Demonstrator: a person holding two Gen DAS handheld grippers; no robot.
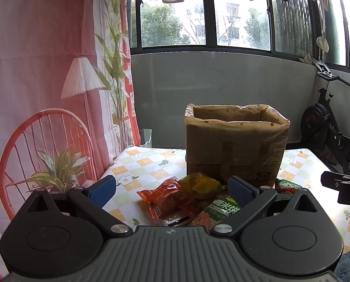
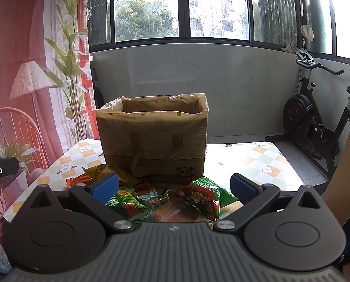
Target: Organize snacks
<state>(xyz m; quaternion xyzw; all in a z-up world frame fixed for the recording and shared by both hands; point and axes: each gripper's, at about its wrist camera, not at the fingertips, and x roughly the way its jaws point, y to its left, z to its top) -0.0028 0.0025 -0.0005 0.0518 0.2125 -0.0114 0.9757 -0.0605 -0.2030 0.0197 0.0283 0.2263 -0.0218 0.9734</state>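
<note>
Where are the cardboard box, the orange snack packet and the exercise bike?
Cardboard box (image 1: 233,145): left wrist view, on its front wall.
Orange snack packet (image 1: 168,196): left wrist view, middle of the wrapper.
Exercise bike (image 2: 299,117): right wrist view, on its flywheel.

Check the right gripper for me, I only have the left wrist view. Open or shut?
Observer: Open. The right gripper has its blue pads wide apart, with nothing between them.
Operator: What's in front of it?
Observer: A red-brown packet lying on top of a green packet, just in front of the lined box.
Operator: My view is partly blocked right of the box. Anything there?
Observer: No snacks there. The tablecloth shows bare from the box to the table's far right corner.
</note>
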